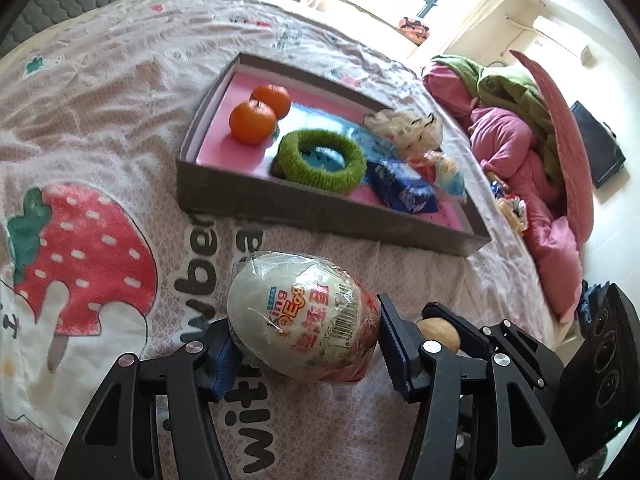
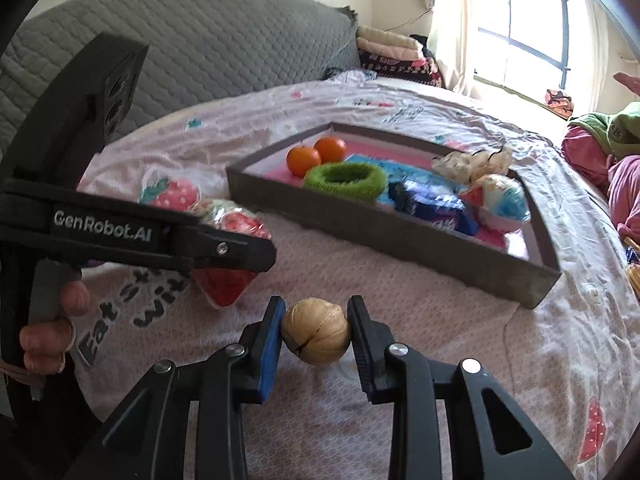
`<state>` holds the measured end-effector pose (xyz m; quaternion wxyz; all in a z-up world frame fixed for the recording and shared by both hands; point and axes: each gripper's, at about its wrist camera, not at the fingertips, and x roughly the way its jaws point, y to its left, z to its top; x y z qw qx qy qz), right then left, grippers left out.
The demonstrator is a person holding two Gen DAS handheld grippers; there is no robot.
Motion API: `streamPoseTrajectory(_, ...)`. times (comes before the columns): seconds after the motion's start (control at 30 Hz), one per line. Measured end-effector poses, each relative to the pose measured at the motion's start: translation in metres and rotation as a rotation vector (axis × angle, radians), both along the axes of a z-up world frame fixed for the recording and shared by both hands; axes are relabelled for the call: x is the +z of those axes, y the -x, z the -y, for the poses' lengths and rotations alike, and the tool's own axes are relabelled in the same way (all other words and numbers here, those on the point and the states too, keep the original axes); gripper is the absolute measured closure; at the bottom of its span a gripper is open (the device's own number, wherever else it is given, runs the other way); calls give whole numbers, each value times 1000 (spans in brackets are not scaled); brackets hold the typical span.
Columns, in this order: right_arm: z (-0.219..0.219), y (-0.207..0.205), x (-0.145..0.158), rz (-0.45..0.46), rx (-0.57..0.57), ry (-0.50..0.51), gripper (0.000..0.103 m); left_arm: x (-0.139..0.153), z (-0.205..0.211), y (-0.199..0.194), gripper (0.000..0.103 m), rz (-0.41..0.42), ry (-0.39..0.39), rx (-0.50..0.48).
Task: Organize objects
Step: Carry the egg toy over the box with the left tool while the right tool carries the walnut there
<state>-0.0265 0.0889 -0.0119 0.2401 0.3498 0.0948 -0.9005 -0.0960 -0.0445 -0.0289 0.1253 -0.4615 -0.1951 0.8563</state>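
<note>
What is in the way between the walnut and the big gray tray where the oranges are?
Nothing visible blocks it. The right gripper has its jaws on the walnut, and only bare bedsheet lies between it and the tray. The tray's near wall must be lifted over, and the wrapped egg sits off to the side.

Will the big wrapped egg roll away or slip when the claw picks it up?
Probably both. The wrapped egg is rounded, so it could roll on the soft bedsheet. Its shiny crinkly plastic looks slippery against the left claw. It likely feels light and hollow.
</note>
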Motion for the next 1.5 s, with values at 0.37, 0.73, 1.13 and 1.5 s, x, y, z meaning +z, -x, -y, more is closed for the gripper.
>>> streamPoseTrajectory(0.37, -29, 19, 27, -52, -100, 123, 70, 44, -11, -2, 42, -188, 163, 13)
streamPoseTrajectory(0.73, -42, 47, 55, -155, -152, 110, 70, 53, -14, 24, 42, -223, 223, 24)
streamPoseTrajectory(1.13, -54, 83, 58, -182, -204, 90, 70, 46, -10, 60, 42, -241, 301, 58)
streamPoseTrajectory(1.5, -58, 105, 47, -151, -226, 64, 70, 33, -1, 78, 42, -213, 336, 71)
